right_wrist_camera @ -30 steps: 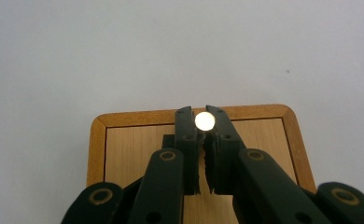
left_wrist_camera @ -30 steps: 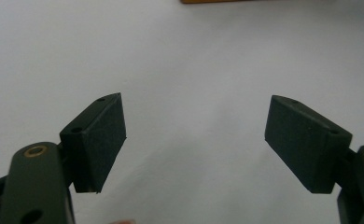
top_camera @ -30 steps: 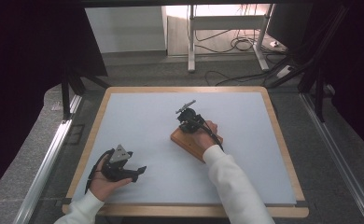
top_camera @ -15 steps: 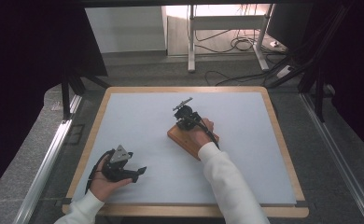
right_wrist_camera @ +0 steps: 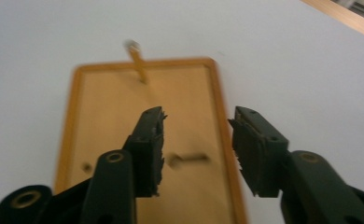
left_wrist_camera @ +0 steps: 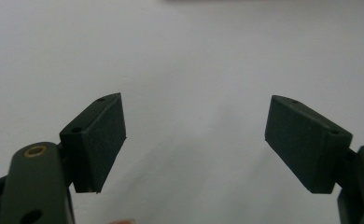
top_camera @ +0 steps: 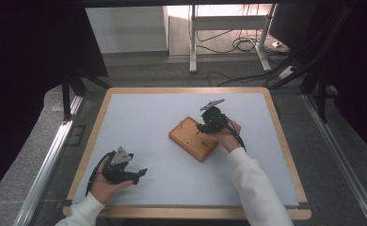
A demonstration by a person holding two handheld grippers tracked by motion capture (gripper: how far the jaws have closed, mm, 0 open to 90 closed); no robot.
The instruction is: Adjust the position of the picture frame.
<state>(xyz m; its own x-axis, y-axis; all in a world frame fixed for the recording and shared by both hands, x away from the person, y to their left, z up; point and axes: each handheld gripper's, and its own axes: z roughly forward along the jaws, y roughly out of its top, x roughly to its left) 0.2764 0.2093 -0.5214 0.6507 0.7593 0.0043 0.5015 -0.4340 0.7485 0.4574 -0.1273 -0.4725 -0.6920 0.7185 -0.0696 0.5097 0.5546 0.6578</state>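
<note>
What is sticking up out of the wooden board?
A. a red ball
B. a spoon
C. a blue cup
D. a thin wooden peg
D: a thin wooden peg stands up from the far end of the wooden board, ahead of the right gripper, whose jaws have nothing between them.

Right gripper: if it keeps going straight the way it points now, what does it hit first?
Probably the wooden peg board beneath the open right gripper, near the hole between its jaws. The upright peg stands farther on, slightly left of that line. Depth is hard to judge.
</note>
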